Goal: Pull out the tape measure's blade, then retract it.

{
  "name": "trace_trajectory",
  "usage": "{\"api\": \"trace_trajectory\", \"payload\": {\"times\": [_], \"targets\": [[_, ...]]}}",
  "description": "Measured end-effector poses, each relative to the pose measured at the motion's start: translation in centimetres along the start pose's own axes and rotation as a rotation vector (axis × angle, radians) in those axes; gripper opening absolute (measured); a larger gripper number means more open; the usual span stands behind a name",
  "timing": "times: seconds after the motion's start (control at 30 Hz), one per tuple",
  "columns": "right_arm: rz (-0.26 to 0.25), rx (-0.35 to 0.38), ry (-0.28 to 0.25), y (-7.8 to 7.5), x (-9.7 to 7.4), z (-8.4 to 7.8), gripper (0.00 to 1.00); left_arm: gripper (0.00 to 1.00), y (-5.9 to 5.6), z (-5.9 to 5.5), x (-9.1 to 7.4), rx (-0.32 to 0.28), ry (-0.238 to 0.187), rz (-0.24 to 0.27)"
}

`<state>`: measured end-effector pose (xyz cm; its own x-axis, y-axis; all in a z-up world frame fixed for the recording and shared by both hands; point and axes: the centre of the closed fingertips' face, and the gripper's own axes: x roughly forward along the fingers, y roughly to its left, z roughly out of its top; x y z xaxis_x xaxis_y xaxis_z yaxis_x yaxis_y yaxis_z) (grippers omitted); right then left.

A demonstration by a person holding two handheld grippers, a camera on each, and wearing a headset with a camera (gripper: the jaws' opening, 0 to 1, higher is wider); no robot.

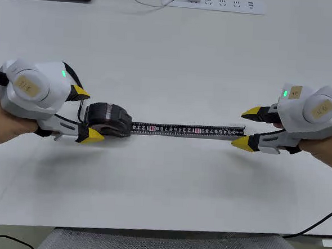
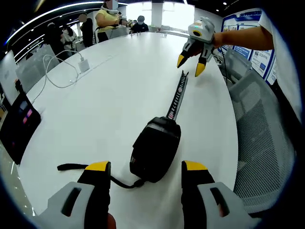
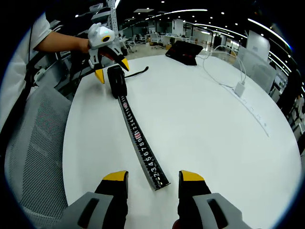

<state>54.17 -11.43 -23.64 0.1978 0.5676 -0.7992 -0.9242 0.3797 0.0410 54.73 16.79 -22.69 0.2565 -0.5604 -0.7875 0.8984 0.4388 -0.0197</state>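
Head view: we see left gripper (image 1: 87, 114) jaws apart, flanking the tape measure (image 1: 109, 119) on the white table (image 1: 170, 62); blade (image 1: 188, 130) lies extended rightward; right gripper (image 1: 246, 128) jaws apart, blade tip between them, unclamped

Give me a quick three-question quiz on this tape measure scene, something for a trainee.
1. True or false: the blade is pulled out of the case and lies along the table.
2. Pick one. The right gripper has its jaws: A, shut on the blade's tip; B, open, with the tip between them; C, shut on the case.
3. Fill the gap: the case sits between the open jaws of the ___ gripper.

Key: 1 true; 2 B; 3 left, the left gripper.
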Motion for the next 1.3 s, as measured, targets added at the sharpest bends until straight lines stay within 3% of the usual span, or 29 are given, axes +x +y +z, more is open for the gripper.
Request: {"api": "trace_trajectory", "payload": {"times": [0.23,0.37,0.53,0.7,0.77,1.07,1.3], "targets": [[-0.035,0.042,-0.012,0.7,-0.8,-0.3,0.46,0.61,-0.5,0.3,-1.1,-0.042,-0.062,0.020],[-0.052,0.069,-0.022,1.0,-1.4,-0.5,0.47,0.63,-0.8,-0.2,-1.8,-0.048,-0.071,0.036],[-0.070,0.081,-0.027,1.5,-2.1,-0.6,0.51,0.67,-1.0,-0.4,-3.0,-0.097,-0.111,0.065],[-0.091,0.107,-0.055,1.7,-2.7,-0.2,0.57,0.71,-1.2,-1.1,-3.7,-0.116,-0.117,0.093],[-0.086,0.157,-0.087,1.9,-2.9,0.2,0.59,0.72,-1.4,-1.3,-3.8,-0.127,-0.115,0.093],[-0.125,0.153,-0.093,2.6,-3.5,-0.1,0.65,0.76,-2.0,-1.5,-4.7,-0.167,-0.147,0.141],[-0.160,0.152,-0.127,3.2,-4.1,0.5,0.69,0.80,-2.6,-1.6,-5.5,-0.194,-0.184,0.180]]}}
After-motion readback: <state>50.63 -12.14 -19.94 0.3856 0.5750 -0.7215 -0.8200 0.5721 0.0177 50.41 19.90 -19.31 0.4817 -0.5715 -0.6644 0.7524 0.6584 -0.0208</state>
